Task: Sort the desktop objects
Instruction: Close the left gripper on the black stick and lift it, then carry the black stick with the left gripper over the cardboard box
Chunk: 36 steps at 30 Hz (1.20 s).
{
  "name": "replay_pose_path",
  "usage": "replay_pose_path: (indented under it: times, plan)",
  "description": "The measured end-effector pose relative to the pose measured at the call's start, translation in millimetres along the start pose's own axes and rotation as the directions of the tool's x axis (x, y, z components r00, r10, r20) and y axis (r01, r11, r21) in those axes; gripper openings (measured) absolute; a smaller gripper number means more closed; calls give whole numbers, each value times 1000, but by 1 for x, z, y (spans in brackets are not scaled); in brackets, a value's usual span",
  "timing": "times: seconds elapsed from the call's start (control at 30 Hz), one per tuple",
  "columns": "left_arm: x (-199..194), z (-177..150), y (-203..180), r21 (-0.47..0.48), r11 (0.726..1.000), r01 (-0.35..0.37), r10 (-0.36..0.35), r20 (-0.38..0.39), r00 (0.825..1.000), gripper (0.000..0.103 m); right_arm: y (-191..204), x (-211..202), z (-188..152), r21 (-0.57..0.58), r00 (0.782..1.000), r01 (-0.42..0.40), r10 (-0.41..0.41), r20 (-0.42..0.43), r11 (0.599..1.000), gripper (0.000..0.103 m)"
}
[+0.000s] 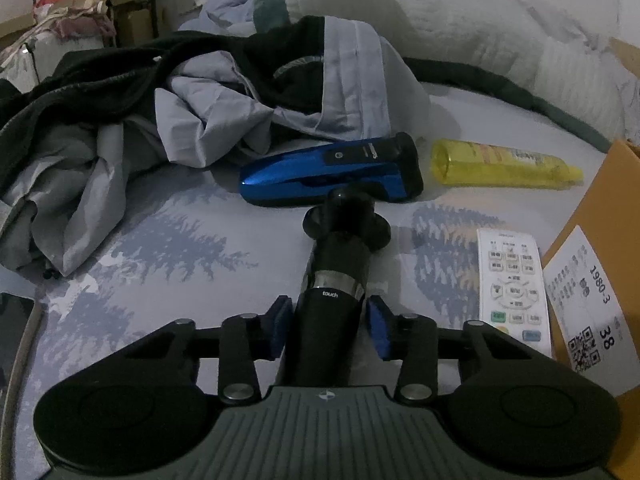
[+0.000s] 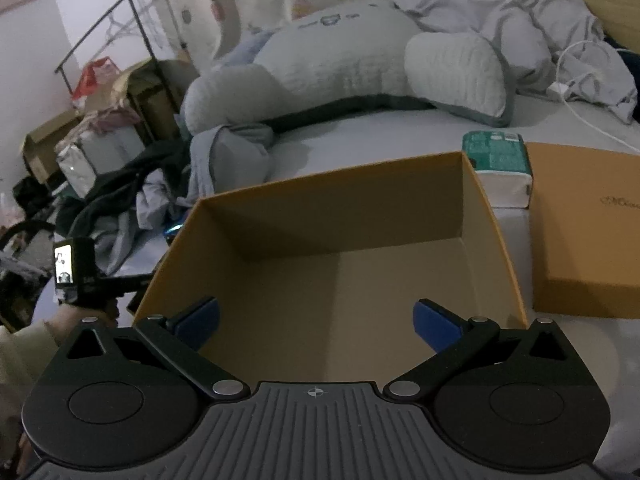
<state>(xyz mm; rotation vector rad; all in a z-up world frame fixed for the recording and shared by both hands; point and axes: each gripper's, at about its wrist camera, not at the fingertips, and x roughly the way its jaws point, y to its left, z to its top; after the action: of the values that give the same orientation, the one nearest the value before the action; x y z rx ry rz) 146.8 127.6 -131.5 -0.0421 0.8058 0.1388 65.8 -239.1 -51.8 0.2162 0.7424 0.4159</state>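
black, cylindrical massager point(image 1: 332, 300) sits between the left gripper point(image 1: 330, 322)'s closing pads, handle-first; right gripper point(image 2: 316, 320) gapes over the orange cardboard box point(image 2: 400, 280).

Black touch device point(image 1: 332, 280) upright-tilted on bedsheet, blue shaver point(image 1: 332, 174), yellow bottle point(image 1: 504, 164) lying beyond, white remote point(image 1: 514, 288)

The lower end of the black cylindrical device point(image 1: 332, 280) vanishes under the left tongs' grey housing. The orange cardboard box point(image 1: 608, 216) runs off the right edge; its white label's point(image 1: 588, 300) small print is unreadable. Rumpled clothes partly cover the blue electric shaver point(image 2: 176, 227).
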Motion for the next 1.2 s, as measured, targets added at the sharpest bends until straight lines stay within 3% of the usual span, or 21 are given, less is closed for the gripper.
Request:
replay_pose_path:
  times: [0.47, 0.87, 1.2]
  plan:
    - [-15, -11, -1, 58, 998, 10, -8, -30, 1000, 34, 5, 0, 2, -22, 1000, 21, -21, 6, 1000, 103]
    - [-38, -23, 5, 22, 1000, 13, -12, -46, 999, 34, -2, -2, 4, -3, 999, 32, -32, 8, 999, 103]
    - [-70, -26, 14, -13, 1000, 9, -9, -2, 1000, 34, 1, -6, 3, -23, 1000, 25, -24, 12, 999, 103]
